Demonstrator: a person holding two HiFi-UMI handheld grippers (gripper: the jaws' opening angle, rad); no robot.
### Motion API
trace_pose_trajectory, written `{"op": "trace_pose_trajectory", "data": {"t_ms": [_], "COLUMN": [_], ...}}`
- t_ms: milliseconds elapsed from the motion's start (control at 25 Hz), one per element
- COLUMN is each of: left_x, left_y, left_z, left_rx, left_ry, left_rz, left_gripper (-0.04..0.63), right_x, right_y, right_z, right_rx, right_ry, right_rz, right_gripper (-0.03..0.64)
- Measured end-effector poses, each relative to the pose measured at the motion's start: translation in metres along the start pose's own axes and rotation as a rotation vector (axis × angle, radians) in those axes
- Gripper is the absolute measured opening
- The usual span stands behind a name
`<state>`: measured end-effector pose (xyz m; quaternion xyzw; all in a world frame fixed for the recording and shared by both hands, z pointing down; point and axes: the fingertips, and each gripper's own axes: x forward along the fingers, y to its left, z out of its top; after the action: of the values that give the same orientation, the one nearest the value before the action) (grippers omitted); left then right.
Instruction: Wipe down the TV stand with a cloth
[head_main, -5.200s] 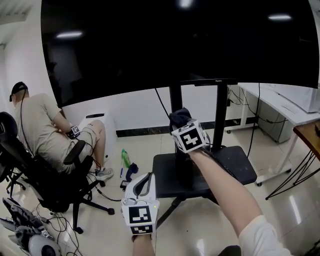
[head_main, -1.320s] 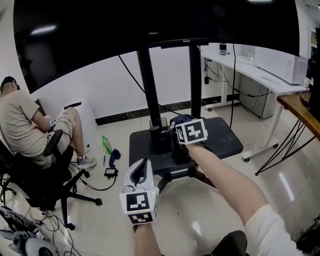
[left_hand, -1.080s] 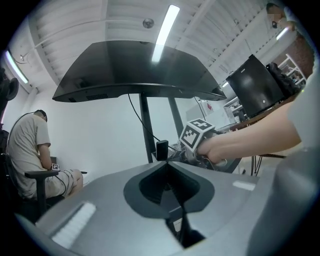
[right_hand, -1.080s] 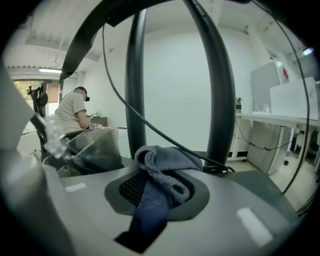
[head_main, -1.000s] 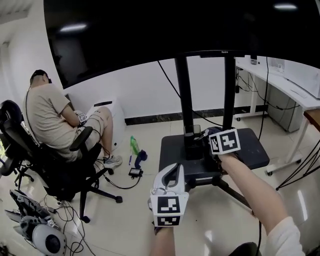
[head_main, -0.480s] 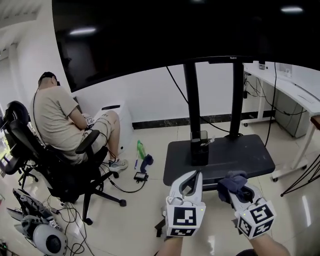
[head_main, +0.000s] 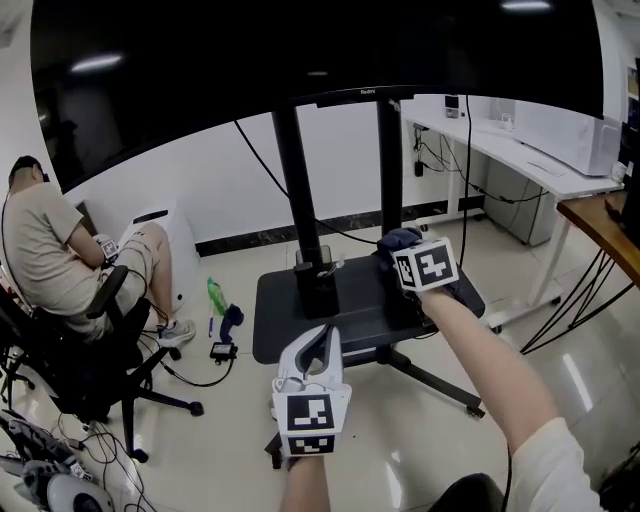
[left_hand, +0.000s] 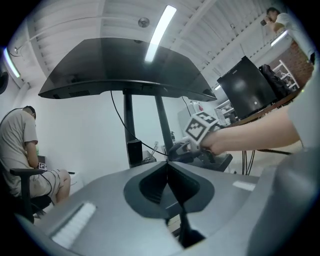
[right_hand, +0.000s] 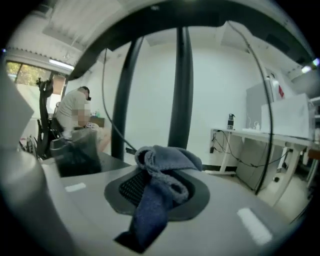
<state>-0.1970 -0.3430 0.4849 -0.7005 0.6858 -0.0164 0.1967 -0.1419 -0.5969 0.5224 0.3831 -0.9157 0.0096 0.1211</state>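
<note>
Right gripper view: blue cloth (right_hand: 163, 170) tight in right hand-held gripper (right_hand: 153, 194), jaw tips smothered.

Cloth (right_hand: 165, 160): noted as plain slate blue, darker in the folds. Stand (head_main: 300, 315): base and both posts are recorded as matt black. Screen (head_main: 300, 50) is seen as glossy black, streaked with white lamp reflections. Left gripper (left_hand: 167, 165) is logged as light grey, with dark charcoal pads (left_hand: 150, 187); its cube (head_main: 310, 425) is patterned in black and white squares. The same colours and pattern are found on the right gripper (right_hand: 157, 175) and its cube (head_main: 425, 267). Floor (head_main: 430, 420) is tiled in pale cream. Wall (head_main: 230, 180) is painted white and edged by a dark skirting (head_main: 250, 238). Bottle (head_main: 214, 296) is noted as green, shirt (head_main: 40, 245) as beige, chair (head_main: 80, 370) as black.
</note>
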Motion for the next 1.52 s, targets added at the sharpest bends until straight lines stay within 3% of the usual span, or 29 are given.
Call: {"op": "trace_pose_trajectory", "data": {"t_ms": [160, 280, 520, 760, 960, 1120, 1280, 1400, 1520], "left_x": [-0.010, -0.008, -0.001, 0.002, 0.006, 0.013, 0.013, 0.012, 0.010], "left_y": [0.005, 0.006, -0.004, -0.031, -0.043, -0.048, -0.050, -0.048, -0.043], "left_z": [0.015, 0.020, 0.023, 0.038, 0.043, 0.033, 0.033, 0.034, 0.033], "left_rx": [0.010, 0.026, 0.049, 0.062, 0.057, 0.040, 0.040, 0.048, 0.053], "left_ry": [-0.012, -0.014, -0.030, -0.085, -0.101, -0.072, -0.058, -0.051, -0.041], "left_rz": [-0.001, 0.002, -0.019, -0.069, -0.078, -0.081, -0.083, -0.074, -0.059], "left_gripper": [0.066, 0.066, 0.066, 0.066, 0.066, 0.066, 0.066, 0.066, 0.067], "right_x": [0.051, 0.041, -0.082, -0.208, -0.232, -0.162, -0.060, -0.001, 0.025], "right_y": [-0.015, -0.012, 0.034, 0.071, 0.064, 0.008, -0.058, -0.089, -0.103], "right_z": [-0.009, -0.009, -0.007, -0.035, -0.025, -0.006, -0.001, -0.007, -0.019], "right_rx": [0.045, -0.010, -0.175, -0.182, -0.142, -0.105, -0.083, -0.038, -0.017], "right_ry": [0.143, 0.142, -0.018, -0.240, -0.358, -0.258, -0.067, 0.081, 0.165], "right_rz": [-0.037, -0.024, 0.089, 0.120, 0.095, 0.046, -0.033, -0.042, -0.044], "right_gripper": [0.092, 0.092, 0.091, 0.092, 0.092, 0.092, 0.092, 0.092, 0.092]}}
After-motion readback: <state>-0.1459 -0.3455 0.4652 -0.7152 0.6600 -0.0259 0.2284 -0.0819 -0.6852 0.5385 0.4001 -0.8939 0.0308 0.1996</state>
